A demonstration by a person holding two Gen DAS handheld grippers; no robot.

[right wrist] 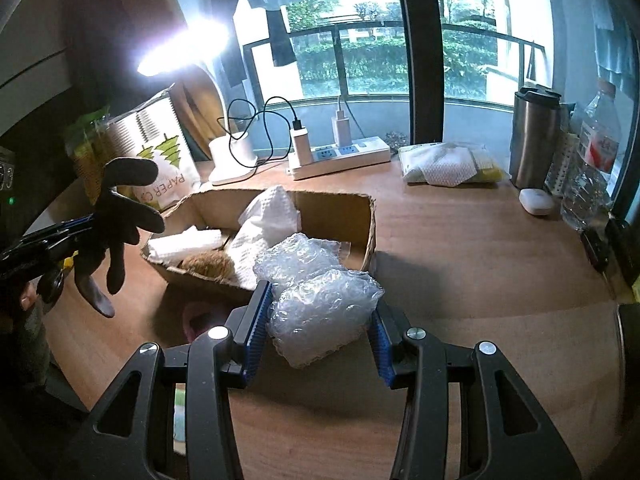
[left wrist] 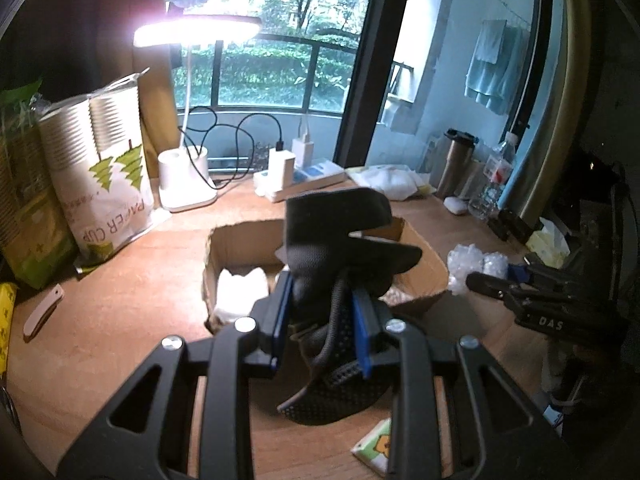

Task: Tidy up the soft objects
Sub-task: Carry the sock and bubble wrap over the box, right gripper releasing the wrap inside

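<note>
My left gripper (left wrist: 322,320) is shut on a black mesh fabric piece (left wrist: 344,240) and holds it above the near edge of an open cardboard box (left wrist: 224,240). The same fabric (right wrist: 120,216) shows at the left of the right wrist view, hanging from the left gripper (right wrist: 76,228). My right gripper (right wrist: 316,332) has its blue pads on both sides of a wad of clear bubble wrap (right wrist: 320,300), just in front of the box (right wrist: 332,212). The box holds white soft wipes (right wrist: 268,220) and a brown fluffy item (right wrist: 208,266).
A lit white desk lamp (left wrist: 188,176), a paper cup pack (left wrist: 108,168), a power strip with chargers (right wrist: 340,156), a steel tumbler (right wrist: 534,136), a water bottle (right wrist: 592,160), and a white tissue pack (right wrist: 448,164) stand along the back of the wooden desk (right wrist: 480,260). A tissue packet (left wrist: 374,450) lies near.
</note>
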